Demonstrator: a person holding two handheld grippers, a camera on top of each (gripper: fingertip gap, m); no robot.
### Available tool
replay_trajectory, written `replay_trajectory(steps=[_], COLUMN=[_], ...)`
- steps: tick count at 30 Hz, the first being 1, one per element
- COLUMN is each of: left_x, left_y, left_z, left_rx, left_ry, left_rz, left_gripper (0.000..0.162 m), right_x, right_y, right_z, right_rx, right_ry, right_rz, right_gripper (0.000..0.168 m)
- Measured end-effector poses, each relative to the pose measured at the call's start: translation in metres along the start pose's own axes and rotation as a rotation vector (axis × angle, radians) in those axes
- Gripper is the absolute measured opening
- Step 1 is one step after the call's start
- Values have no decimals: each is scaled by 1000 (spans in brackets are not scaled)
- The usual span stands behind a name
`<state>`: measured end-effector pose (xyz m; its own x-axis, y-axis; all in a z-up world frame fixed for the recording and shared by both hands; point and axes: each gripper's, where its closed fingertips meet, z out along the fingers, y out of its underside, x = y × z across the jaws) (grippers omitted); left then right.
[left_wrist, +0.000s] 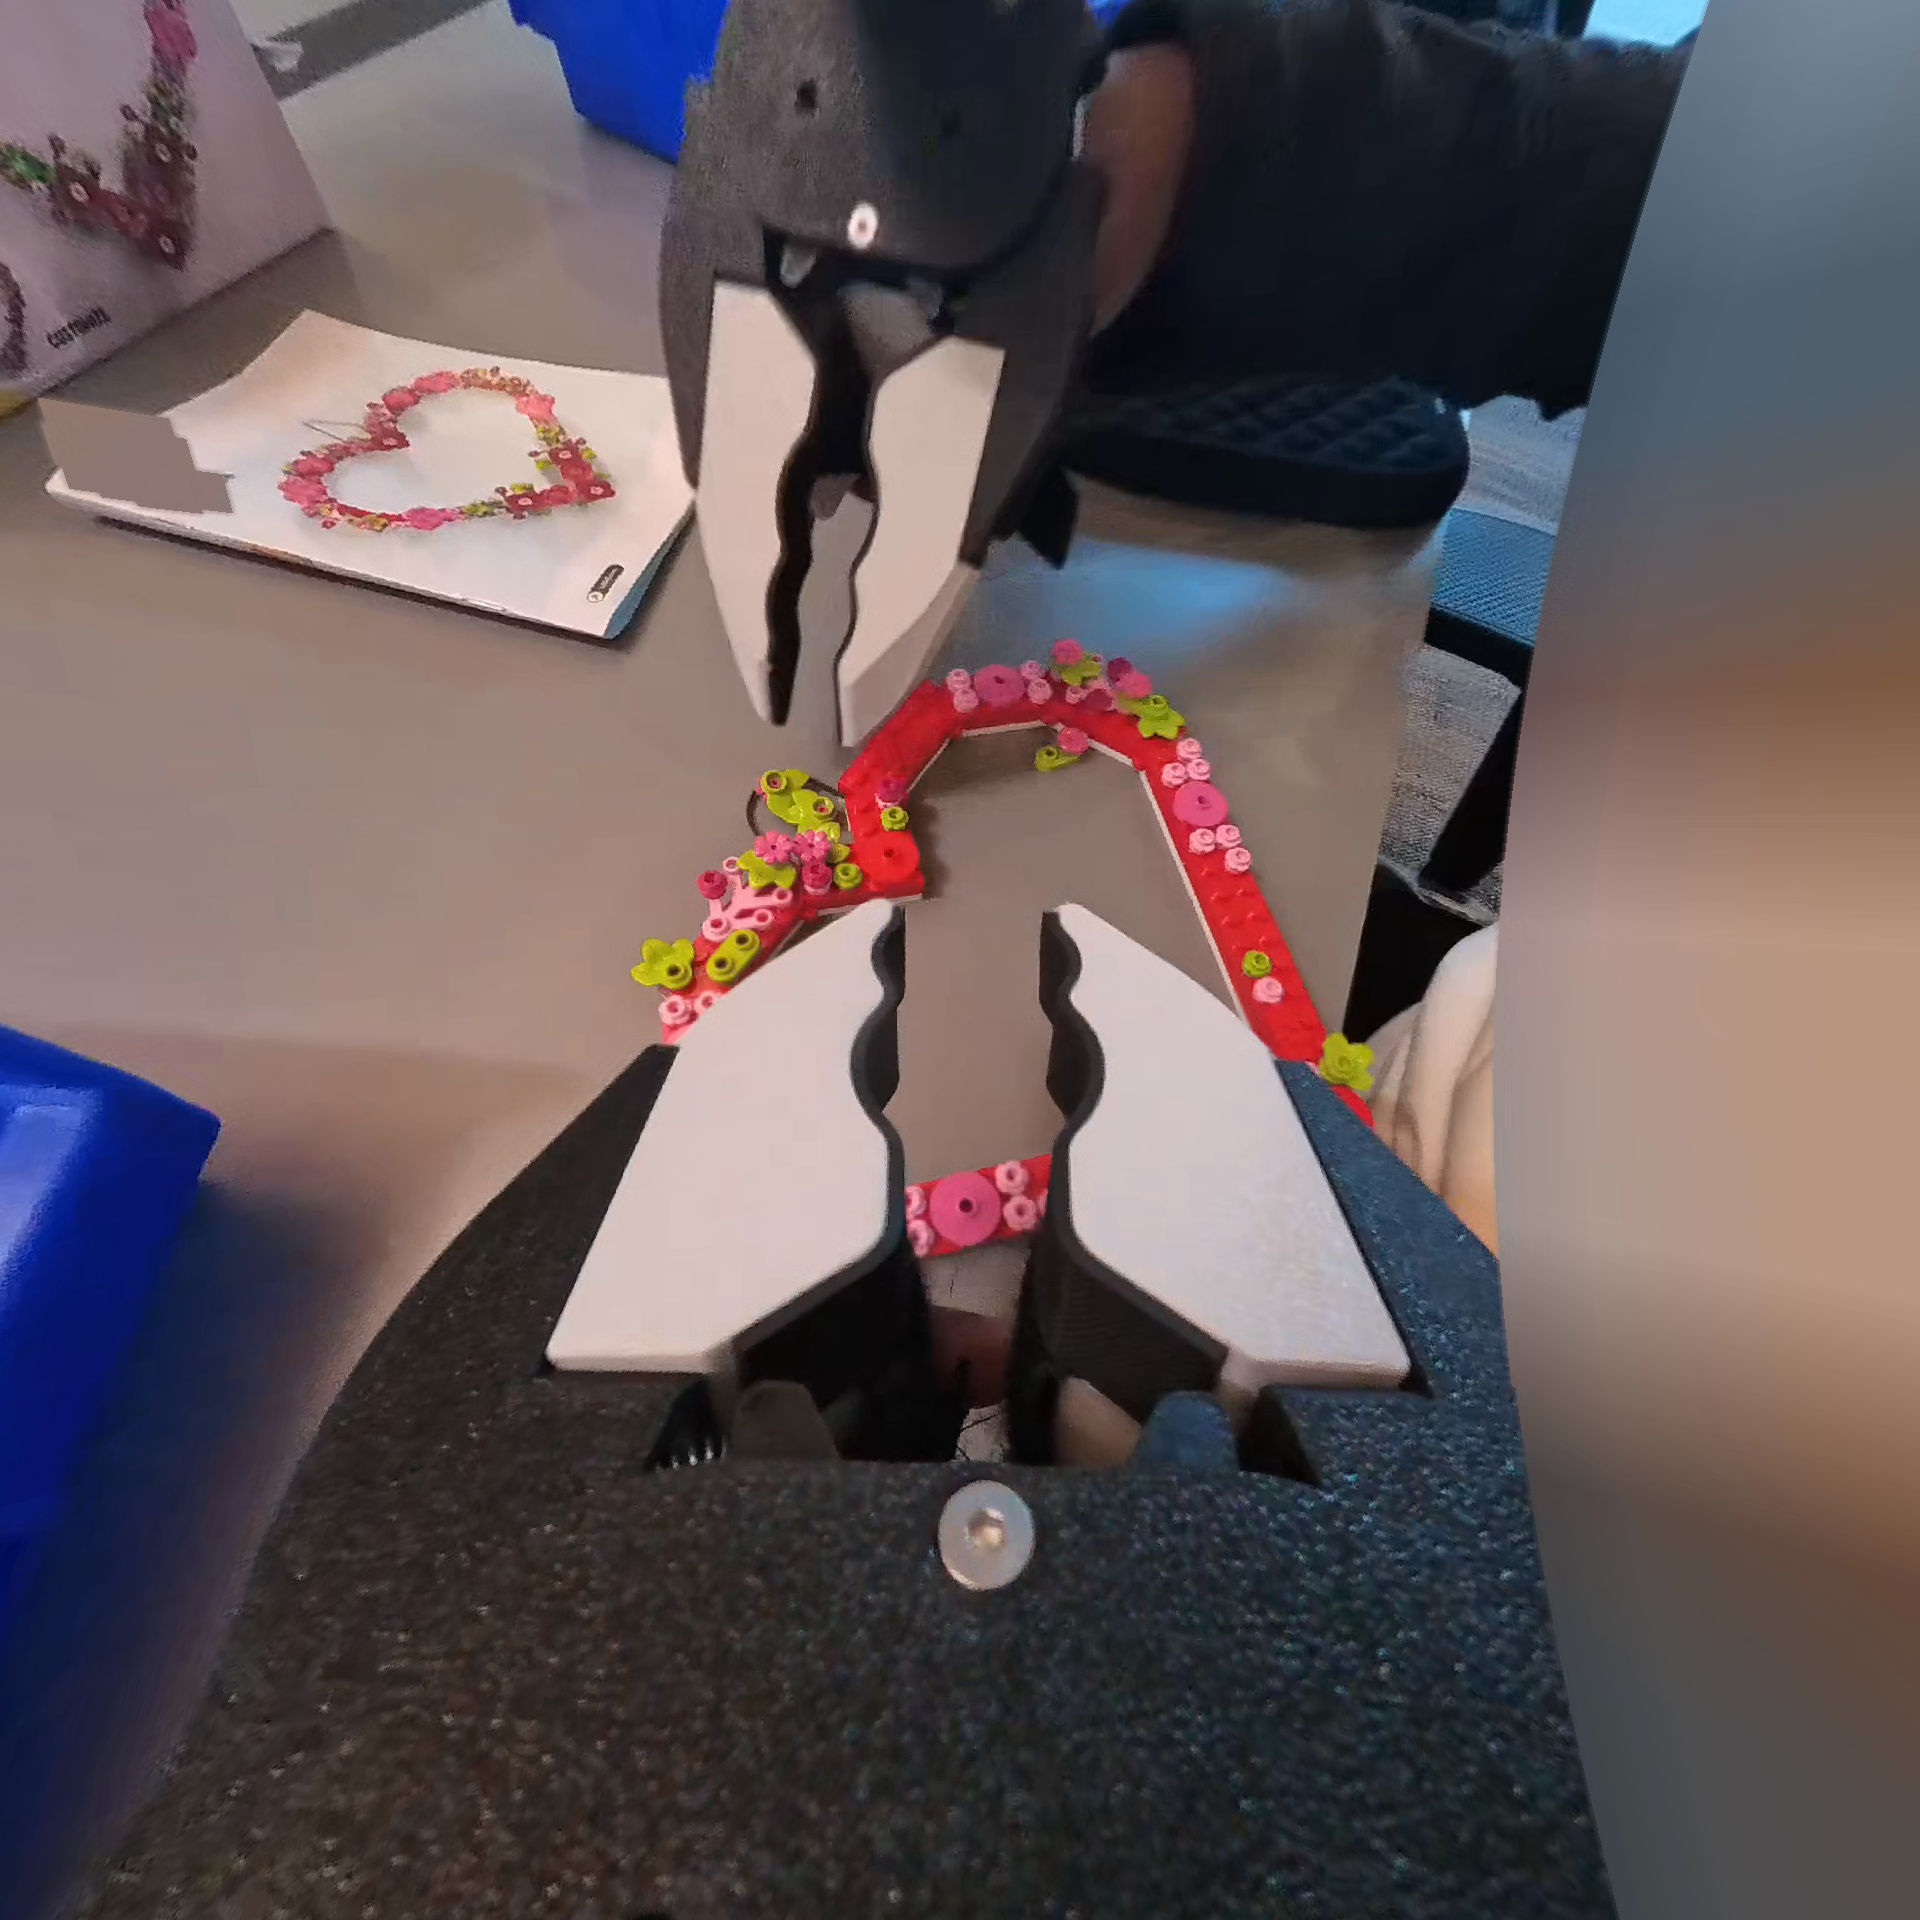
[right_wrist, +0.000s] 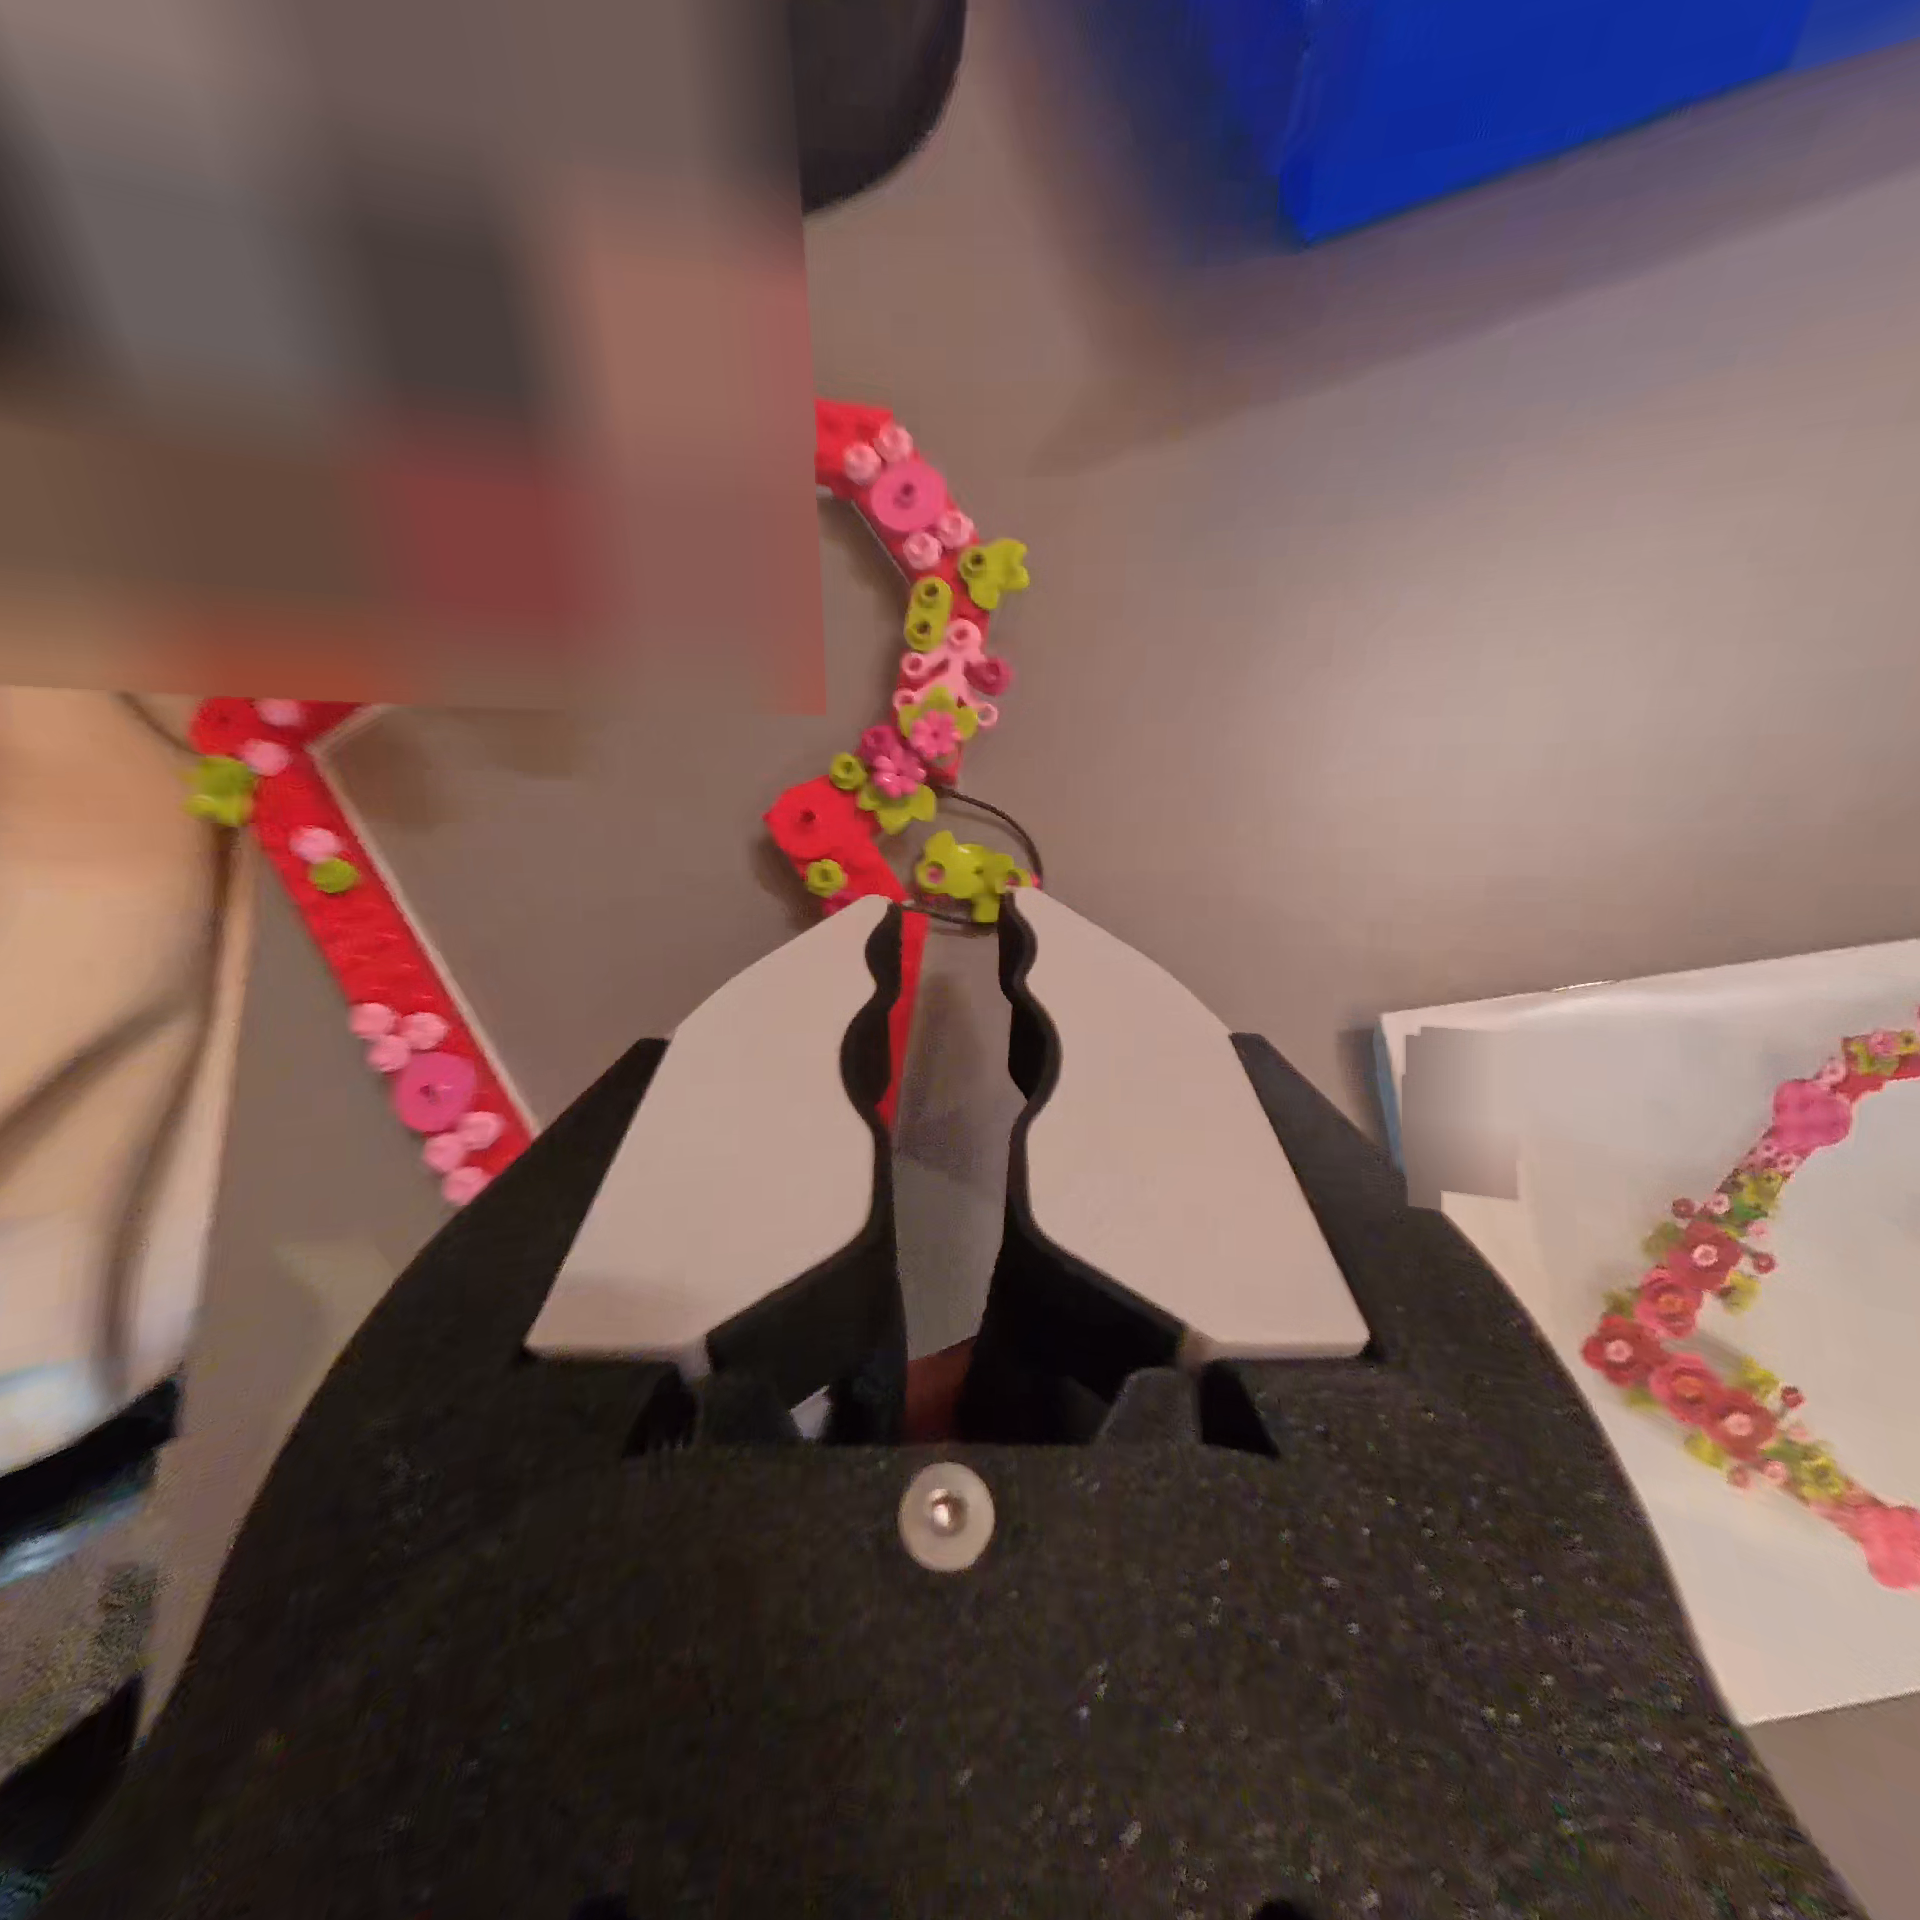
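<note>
A red heart-shaped brick frame (left_wrist: 1210, 831) studded with pink flowers and lime-green leaves lies flat on the grey tabletop (left_wrist: 364, 831), close to its near edge. The left gripper (left_wrist: 971, 914) hangs over the heart's hollow middle, jaws apart and holding nothing. The right gripper (right_wrist: 951, 909) points down at the heart's notch, jaws slightly apart, tips just beside a lime-green leaf piece (right_wrist: 961, 868) and a thin dark wire loop (right_wrist: 1013, 821). A white instruction booklet (left_wrist: 416, 488) lies farther along the tabletop, a blue plastic bin (left_wrist: 83, 1299) near one corner.
</note>
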<state>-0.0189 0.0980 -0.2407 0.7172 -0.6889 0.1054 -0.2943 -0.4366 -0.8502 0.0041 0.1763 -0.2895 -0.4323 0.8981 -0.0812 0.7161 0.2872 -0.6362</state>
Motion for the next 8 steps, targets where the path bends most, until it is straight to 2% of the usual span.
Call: replay_trajectory(steps=[8], left_x=[-2], left_y=[-4], left_z=[-17], left_rx=[49], left_ry=[22], left_rz=[34], left_gripper=[24], right_x=[12], right_y=[7], right_z=[17], right_rx=[-82], right_ry=[-5], right_rz=[-53], right_gripper=[14])
